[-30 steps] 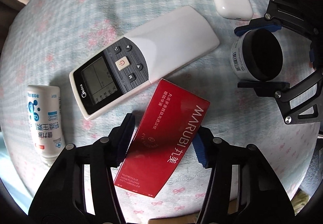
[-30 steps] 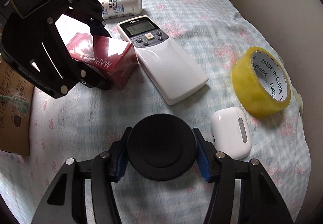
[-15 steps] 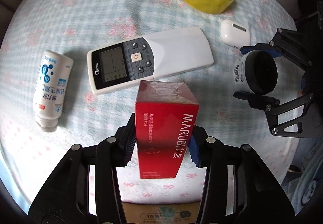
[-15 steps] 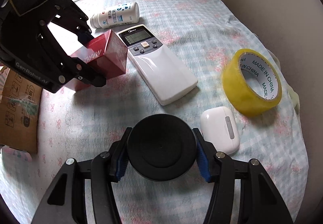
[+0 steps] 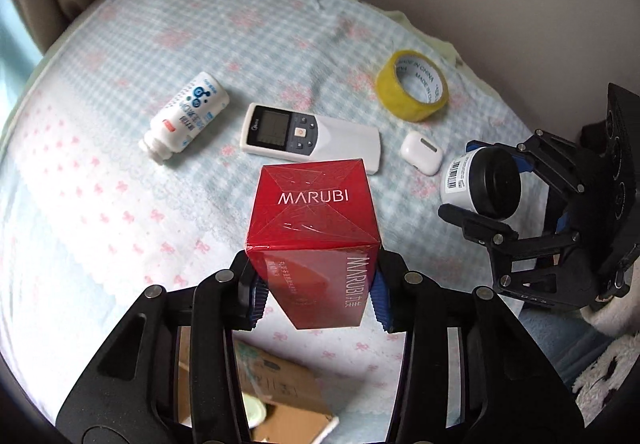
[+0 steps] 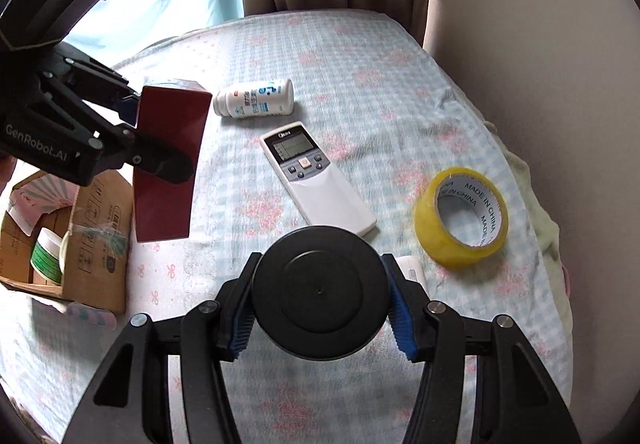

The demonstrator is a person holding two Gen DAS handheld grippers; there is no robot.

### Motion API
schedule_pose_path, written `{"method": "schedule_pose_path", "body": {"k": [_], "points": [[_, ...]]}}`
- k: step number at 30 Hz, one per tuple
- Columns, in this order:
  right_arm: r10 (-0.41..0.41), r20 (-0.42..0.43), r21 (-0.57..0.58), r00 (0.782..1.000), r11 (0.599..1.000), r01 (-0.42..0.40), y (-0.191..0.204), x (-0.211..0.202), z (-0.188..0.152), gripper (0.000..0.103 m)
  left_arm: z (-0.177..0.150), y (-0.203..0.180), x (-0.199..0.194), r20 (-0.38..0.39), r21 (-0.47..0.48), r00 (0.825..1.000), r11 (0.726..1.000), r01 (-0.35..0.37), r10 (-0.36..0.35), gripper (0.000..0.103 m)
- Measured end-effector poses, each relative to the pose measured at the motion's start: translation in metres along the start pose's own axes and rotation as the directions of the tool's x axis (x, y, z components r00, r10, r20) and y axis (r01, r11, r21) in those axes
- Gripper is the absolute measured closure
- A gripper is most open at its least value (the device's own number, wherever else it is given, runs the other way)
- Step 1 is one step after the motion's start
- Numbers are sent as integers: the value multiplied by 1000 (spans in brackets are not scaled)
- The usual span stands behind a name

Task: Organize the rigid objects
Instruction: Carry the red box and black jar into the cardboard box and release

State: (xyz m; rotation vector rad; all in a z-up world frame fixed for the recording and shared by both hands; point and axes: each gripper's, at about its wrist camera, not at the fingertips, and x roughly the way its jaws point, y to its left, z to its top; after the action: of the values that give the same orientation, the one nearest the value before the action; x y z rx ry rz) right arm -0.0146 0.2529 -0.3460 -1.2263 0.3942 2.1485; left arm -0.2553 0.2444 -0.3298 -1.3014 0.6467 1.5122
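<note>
A red MARUBI box (image 5: pixel 312 211) hangs above the checked cloth with its end face toward the camera. My left gripper (image 5: pixel 316 292) is still closing tight on it, and the blue pads press its two sides. The right wrist view shows that box (image 6: pixel 168 179) at the left, clamped by the left gripper (image 6: pixel 148 135). My right gripper (image 6: pixel 320 308) is shut on a jar with a black lid (image 6: pixel 320 292), also held off the table. In the left wrist view the jar (image 5: pixel 456 175) shows a white barcoded body inside the right gripper (image 5: pixel 476 179).
On the cloth lie a white remote (image 5: pixel 312 135), a white bottle (image 5: pixel 184 119) on its side, a yellow tape roll (image 5: pixel 412 83) and a white earbud case (image 5: pixel 422 153). An open cardboard box (image 6: pixel 92 228) holding a green-labelled tub stands beside the table's left edge. Curtain and wall lie behind.
Both grippers have risen. The left one closed on the red box, lifted it off the cloth and rolled it from lying flat to end-on. The jar stays gripped.
</note>
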Motion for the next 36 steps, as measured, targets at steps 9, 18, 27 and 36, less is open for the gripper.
{"method": "schedule_pose_path", "body": {"k": [9, 18, 27, 36], "points": [[101, 39, -65, 994, 993, -98, 57, -70, 47, 50, -91, 57, -119, 166, -259, 983, 965, -33, 78, 65], [220, 43, -119, 974, 970, -214, 155, -84, 69, 50, -219, 123, -181, 175, -449, 960, 886, -118, 217, 65], [282, -9, -114, 959, 953, -281, 239, -63, 56, 50, -307, 162, -176, 104, -505, 963, 847, -165, 249, 65], [277, -43, -117, 960, 953, -280, 287, -18, 51, 50, -324, 191, -131, 67, -489, 976, 859, -150, 208, 65]]}}
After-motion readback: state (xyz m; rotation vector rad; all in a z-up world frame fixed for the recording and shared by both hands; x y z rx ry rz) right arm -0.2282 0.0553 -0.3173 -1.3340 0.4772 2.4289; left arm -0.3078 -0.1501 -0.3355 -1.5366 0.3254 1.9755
